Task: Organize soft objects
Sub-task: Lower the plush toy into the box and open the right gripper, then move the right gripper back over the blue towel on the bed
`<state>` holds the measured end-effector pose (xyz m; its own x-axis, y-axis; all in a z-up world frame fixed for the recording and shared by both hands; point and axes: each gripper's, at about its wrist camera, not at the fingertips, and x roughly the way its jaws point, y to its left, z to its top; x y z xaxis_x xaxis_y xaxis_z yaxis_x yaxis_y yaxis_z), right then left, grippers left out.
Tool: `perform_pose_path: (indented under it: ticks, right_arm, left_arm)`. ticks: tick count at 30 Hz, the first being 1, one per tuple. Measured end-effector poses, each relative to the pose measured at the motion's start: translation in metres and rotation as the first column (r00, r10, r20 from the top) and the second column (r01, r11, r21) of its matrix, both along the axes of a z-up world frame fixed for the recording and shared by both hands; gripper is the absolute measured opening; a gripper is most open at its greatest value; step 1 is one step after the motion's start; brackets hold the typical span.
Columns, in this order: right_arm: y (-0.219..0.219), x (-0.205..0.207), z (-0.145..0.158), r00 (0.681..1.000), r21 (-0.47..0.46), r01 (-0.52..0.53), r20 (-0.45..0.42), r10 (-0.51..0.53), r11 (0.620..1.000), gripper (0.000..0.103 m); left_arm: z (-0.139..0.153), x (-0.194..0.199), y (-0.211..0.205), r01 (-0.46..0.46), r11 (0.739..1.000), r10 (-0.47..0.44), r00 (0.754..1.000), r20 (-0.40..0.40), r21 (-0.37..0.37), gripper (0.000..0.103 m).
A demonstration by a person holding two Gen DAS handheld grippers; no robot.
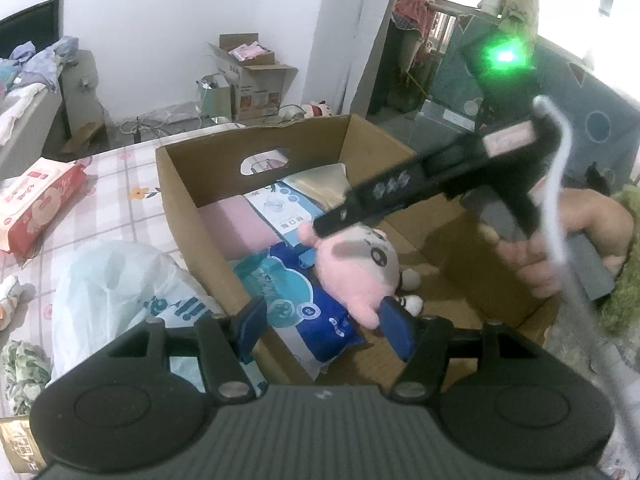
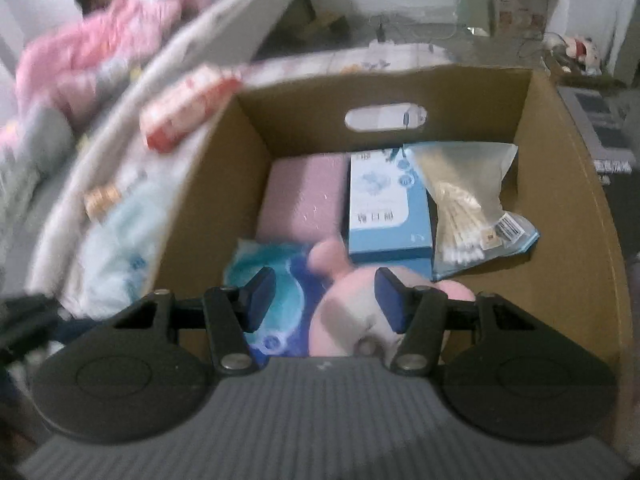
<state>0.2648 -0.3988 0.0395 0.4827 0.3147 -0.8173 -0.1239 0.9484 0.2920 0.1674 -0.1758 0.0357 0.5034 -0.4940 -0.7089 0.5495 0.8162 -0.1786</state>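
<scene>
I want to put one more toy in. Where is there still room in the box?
The box floor is bare along its right wall, beside the pink plush and the swab bag. The left and back are crowded: pink pad, blue carton and blue pack lie packed together there.

A pink plush toy (image 1: 352, 268) with a grey patch on its face and small white feet lies on its side in the cardboard box (image 1: 192, 216), resting across a blue and teal soft pack (image 1: 296, 300). Behind them a pink folded cloth (image 2: 304, 196) lies flat against the box's back wall, beside a light blue packet (image 2: 388, 208) and a clear bag of cotton swabs (image 2: 464, 204).
</scene>
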Motion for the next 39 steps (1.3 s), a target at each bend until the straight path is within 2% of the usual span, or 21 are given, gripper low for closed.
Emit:
perform_pose_path:
  ticks: [3,7,10,14,19,22,28,33,39]
  right_arm:
    - [-0.011,-0.004,0.005,0.996,-0.043,0.081,0.044,-0.079,0.996,0.055]
    - [-0.026,-0.002,-0.016,0.983,-0.061,0.17,-0.058,-0.174,0.983,0.057]
    - [-0.03,-0.004,-0.034,0.975,0.008,0.195,-0.108,-0.193,0.981,0.062]
    - [-0.025,-0.005,-0.045,0.975,0.07,0.204,-0.108,-0.196,0.976,0.063]
    - [-0.03,-0.007,-0.046,0.972,0.104,0.226,-0.084,-0.218,0.969,0.063]
    - [-0.039,-0.013,-0.038,0.968,0.146,0.251,-0.069,-0.243,0.957,0.063]
    - [-0.04,-0.05,0.002,0.962,0.18,0.257,0.049,-0.269,0.95,0.064]
    - [-0.02,-0.1,0.04,0.956,0.194,0.207,0.17,-0.241,0.959,0.071]
    - [0.019,-0.153,0.061,0.949,0.178,0.128,0.264,-0.173,0.976,0.074]
  left_arm:
    - [0.0,0.001,0.002,-0.009,1.0,0.009,1.0,-0.002,-0.004,0.064]
    - [0.001,0.002,0.003,-0.02,1.0,0.02,1.0,-0.008,-0.011,0.064]
    - [0.002,0.001,0.004,-0.023,1.0,0.023,1.0,-0.006,-0.012,0.064]
    - [0.003,-0.001,0.003,-0.026,1.0,0.026,1.0,-0.002,-0.003,0.064]
    - [0.003,-0.003,0.005,-0.038,0.999,0.038,0.999,0.002,0.001,0.065]
    - [0.005,-0.006,0.006,-0.046,0.999,0.046,0.999,0.012,0.0,0.07]
    - [0.015,-0.019,0.009,-0.057,0.998,0.057,0.998,0.039,-0.006,0.082]
    - [0.027,-0.042,0.022,-0.074,0.997,0.074,0.994,0.079,-0.006,0.091]
    - [0.032,-0.074,0.057,-0.142,0.99,0.142,0.987,0.074,0.002,0.092]
